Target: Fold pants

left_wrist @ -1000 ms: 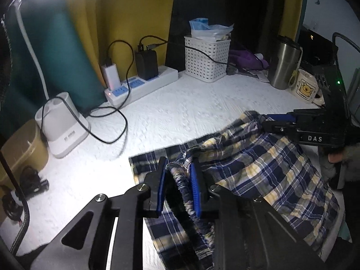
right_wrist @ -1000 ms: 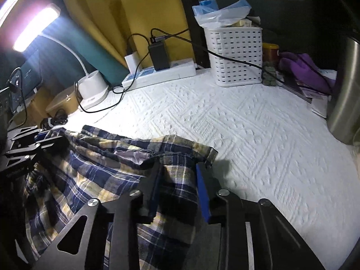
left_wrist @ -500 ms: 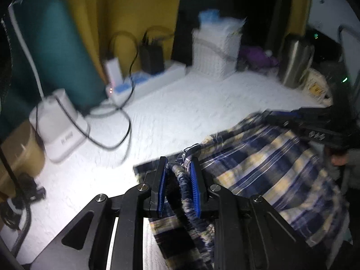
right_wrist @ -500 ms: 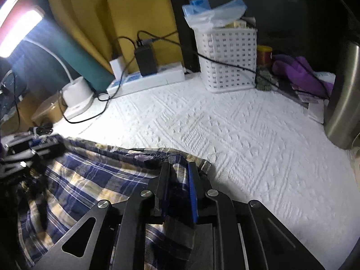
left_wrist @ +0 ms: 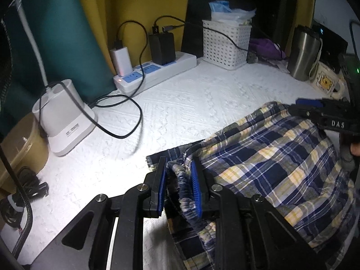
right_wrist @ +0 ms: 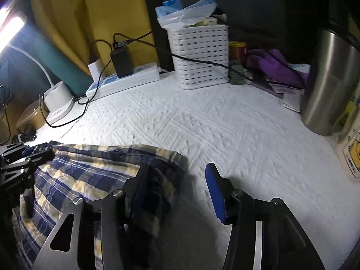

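We are letting go with our right claw [right_wrist: 180,186]: its jaws are opening, and the plaid pants [left_wrist: 270,157] we were pinching a moment ago are slipping free onto the white counter [right_wrist: 202,123]. Our left claw [left_wrist: 178,184] is still gripping the gathered waistband, though starting to loosen, so this fold is landing.

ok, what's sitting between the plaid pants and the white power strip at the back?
Left wrist view: between the plaid pants and the power strip there is bare white textured cover, apart from a loop of black cable off to the left.
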### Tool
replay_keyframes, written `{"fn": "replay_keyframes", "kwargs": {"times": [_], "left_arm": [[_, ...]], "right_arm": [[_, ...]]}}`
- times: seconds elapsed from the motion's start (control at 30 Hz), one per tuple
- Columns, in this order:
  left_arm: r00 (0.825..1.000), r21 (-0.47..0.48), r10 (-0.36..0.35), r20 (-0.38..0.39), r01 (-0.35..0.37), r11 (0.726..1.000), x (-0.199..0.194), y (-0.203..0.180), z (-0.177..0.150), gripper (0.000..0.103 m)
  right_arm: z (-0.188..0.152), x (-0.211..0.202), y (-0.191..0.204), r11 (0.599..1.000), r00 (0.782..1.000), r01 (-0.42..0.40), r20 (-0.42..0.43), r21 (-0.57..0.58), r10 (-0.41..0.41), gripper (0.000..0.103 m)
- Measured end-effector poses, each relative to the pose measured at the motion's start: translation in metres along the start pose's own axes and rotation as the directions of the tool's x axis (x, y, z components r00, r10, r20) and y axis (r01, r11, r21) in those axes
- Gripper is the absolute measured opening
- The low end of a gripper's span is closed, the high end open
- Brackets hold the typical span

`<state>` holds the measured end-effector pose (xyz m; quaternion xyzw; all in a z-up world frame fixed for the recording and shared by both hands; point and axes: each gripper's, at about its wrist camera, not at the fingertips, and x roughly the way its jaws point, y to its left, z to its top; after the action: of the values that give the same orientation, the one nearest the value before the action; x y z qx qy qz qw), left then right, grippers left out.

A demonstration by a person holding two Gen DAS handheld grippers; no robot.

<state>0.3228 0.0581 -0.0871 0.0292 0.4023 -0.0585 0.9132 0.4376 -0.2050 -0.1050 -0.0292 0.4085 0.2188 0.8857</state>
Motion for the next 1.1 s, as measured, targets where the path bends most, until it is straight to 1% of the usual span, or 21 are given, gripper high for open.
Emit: {"fn": "replay_keyframes", "kwargs": {"times": [0.07,0.13,0.2,0.33,0.4,0.47,0.57,0.67,0.77,0.87,0.93,1.0,1.07,1.1], "left_arm": [[1.000,-0.032,-0.024,0.011,0.025,0.999,-0.011,0.003,0.002,0.023],[0.999,-0.056,-0.031,0.024,0.032,0.998,-0.023,0.005,0.003,0.040],[0.998,-0.077,-0.028,0.053,0.033,0.997,-0.038,0.007,0.003,0.045],[0.995,-0.115,-0.042,0.094,0.053,0.992,-0.065,0.008,-0.003,0.046],[0.994,-0.117,-0.057,0.094,0.068,0.991,-0.070,0.003,-0.008,0.046],[0.994,-0.110,-0.074,0.080,0.083,0.991,-0.069,-0.004,-0.014,0.046],[0.994,-0.099,-0.100,0.035,0.103,0.990,-0.064,-0.019,-0.027,0.046],[0.996,-0.104,-0.092,0.011,0.093,0.990,-0.061,-0.026,-0.039,0.046],[0.995,-0.116,-0.104,-0.009,0.103,0.988,-0.059,-0.025,-0.047,0.046],[0.996,-0.081,-0.075,-0.046,0.071,0.994,-0.050,-0.024,-0.052,0.046],[0.994,-0.077,-0.081,-0.067,0.076,0.994,-0.045,-0.022,-0.055,0.046],[0.995,-0.058,-0.073,-0.067,0.069,0.996,-0.044,-0.023,-0.056,0.046],[0.998,-0.024,-0.030,-0.056,0.029,0.999,-0.042,-0.024,-0.056,0.046],[0.998,-0.017,-0.025,-0.059,0.024,1.000,-0.039,-0.023,-0.057,0.046]], "right_arm": [[-0.002,-0.006,-0.001,1.000,1.000,0.005,0.004,0.008,-0.005,0.051],[-0.003,-0.014,-0.003,1.000,1.000,0.006,0.010,0.009,-0.006,0.051],[-0.005,-0.022,-0.003,1.000,1.000,0.005,0.013,0.008,-0.005,0.052],[-0.010,-0.033,-0.002,1.000,1.000,-0.002,0.017,0.009,0.002,0.053],[-0.013,-0.037,0.001,1.000,1.000,-0.011,0.016,0.009,0.011,0.053],[-0.016,-0.039,0.003,1.000,1.000,-0.016,0.014,0.005,0.016,0.053],[-0.022,-0.041,0.009,0.999,0.999,-0.034,0.003,-0.006,0.034,0.053],[-0.031,-0.040,0.016,0.999,0.999,-0.050,-0.016,-0.019,0.049,0.053],[-0.042,-0.034,0.023,0.997,0.997,-0.057,-0.054,-0.043,0.055,0.053],[-0.050,-0.029,0.022,0.998,0.997,-0.043,-0.071,-0.054,0.039,0.053],[-0.053,-0.027,0.020,0.998,0.997,-0.026,-0.069,-0.064,0.021,0.053],[-0.053,-0.028,0.016,0.998,0.998,-0.015,-0.063,-0.055,0.011,0.053],[-0.053,-0.028,0.013,0.998,0.998,-0.010,-0.062,-0.058,0.007,0.053],[-0.053,-0.029,0.013,0.998,0.998,0.001,-0.062,-0.064,-0.005,0.053]]}}
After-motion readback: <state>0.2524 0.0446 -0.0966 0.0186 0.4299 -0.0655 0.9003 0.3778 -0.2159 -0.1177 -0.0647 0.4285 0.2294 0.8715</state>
